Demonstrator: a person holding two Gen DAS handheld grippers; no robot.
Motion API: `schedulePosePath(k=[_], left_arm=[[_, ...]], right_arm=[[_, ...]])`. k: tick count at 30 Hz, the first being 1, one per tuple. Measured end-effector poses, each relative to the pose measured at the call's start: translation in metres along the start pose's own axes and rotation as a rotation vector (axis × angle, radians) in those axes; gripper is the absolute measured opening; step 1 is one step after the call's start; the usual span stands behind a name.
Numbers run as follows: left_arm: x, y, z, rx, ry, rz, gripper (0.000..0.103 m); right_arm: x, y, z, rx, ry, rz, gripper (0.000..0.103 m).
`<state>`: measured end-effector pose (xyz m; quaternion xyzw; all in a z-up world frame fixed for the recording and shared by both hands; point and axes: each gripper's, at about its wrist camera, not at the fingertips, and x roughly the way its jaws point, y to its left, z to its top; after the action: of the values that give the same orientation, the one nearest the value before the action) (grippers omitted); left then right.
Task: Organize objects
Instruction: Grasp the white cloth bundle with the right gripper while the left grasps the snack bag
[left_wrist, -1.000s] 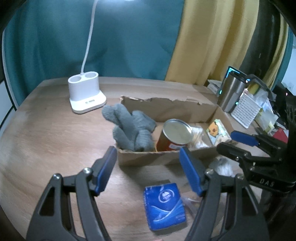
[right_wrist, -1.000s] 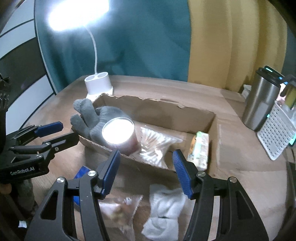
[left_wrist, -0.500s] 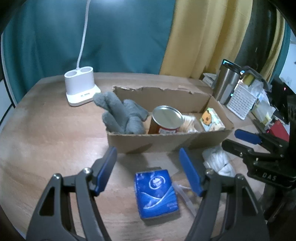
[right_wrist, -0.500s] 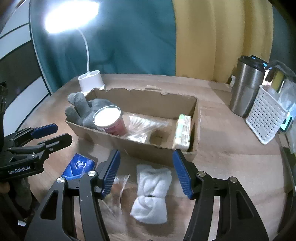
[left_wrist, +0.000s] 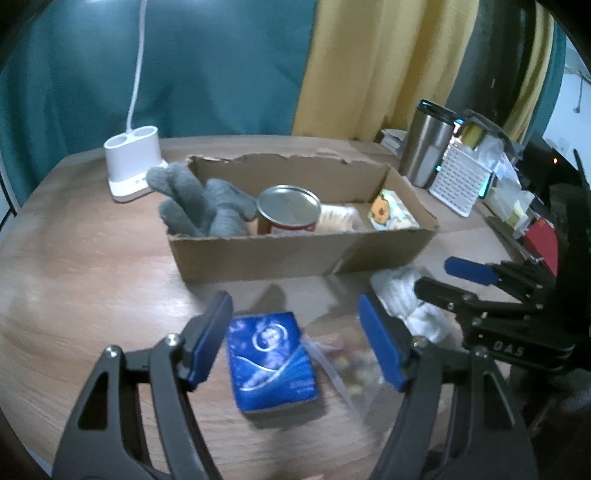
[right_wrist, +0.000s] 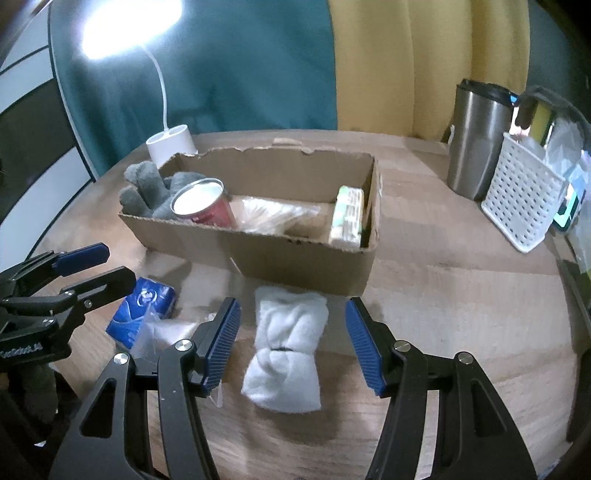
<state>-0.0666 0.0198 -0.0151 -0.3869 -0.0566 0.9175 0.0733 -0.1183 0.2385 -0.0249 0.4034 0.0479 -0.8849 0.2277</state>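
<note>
My left gripper (left_wrist: 295, 339) hung over the near edge of the tabletop (left_wrist: 85, 280), its jaws having just been spreading wider; the blue tissue pack (left_wrist: 271, 362) lay on the wood between the blue pads (left_wrist: 208, 339), untouched by either. My right gripper (right_wrist: 291, 343) stood partly open and empty over the white rolled cloth (right_wrist: 286, 347), which lay flat between its pads with a gap on both sides. Between pack and cloth sat a clear plastic bag (right_wrist: 162, 332), its contents too blurred for me to name.

Writing was scarce. The left view showed "DAS" on the right gripper's black body; the right view showed part of "GenRobot.AI" on the left one. The pack's white emblem was unreadable.

Farther in, near the tabletop's middle, stood the cardboard box (right_wrist: 306, 258) with a torn back wall. It held grey gloves (left_wrist: 199, 206) at its left end, a red can (left_wrist: 286, 214) upright beside them, a crinkled clear packet (right_wrist: 273, 216), and at the right end a small carton (left_wrist: 391, 214). Only the left view showed the orange cartoon face on that carton; the right view showed its green-and-white edge instead.

Toward the far left edge stood the white lamp base (left_wrist: 133, 166); only the right view caught the lit lamp head (right_wrist: 125, 27). At the far right corner stood a steel tumbler (right_wrist: 476, 140) and a white perforated basket (right_wrist: 524, 192).
</note>
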Motion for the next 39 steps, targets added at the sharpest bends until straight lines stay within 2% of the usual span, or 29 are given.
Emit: schedulePosePath(k=[2,12,16,20,28,33,35,39], left_arm=[[0.0,-0.003,-0.003,0.0,0.004,-0.025,0.083],[0.009,-0.022,-0.017,0.054,0.058,-0.042,0.083],[0.013,-0.028,-0.022,0.098,0.08,-0.031,0.083],[0.016,-0.03,-0.029,0.14,0.091,0.012,0.083],[0.014,-0.011,-0.032,0.111,0.093,0.057,0.083],[0.006,-0.014,-0.026,0.089,0.056,0.01,0.084],[0.006,-0.02,-0.024,0.102,0.046,-0.023,0.093],[0.013,-0.031,-0.021,0.141,0.047,-0.05,0.095]], right_arm=[[0.002,-0.002,-0.003,0.003,0.006,0.002,0.062],[0.01,-0.005,-0.015,0.003,0.045,0.006,0.062],[0.012,-0.009,-0.022,0.01,0.06,0.001,0.062],[0.01,-0.014,-0.026,0.015,0.06,-0.007,0.062],[0.001,-0.034,-0.03,0.039,0.05,-0.067,0.062],[-0.008,-0.048,-0.031,0.056,0.04,-0.112,0.062],[-0.012,-0.052,-0.031,0.07,0.04,-0.125,0.062],[-0.018,-0.051,-0.034,0.111,0.046,-0.109,0.063]])
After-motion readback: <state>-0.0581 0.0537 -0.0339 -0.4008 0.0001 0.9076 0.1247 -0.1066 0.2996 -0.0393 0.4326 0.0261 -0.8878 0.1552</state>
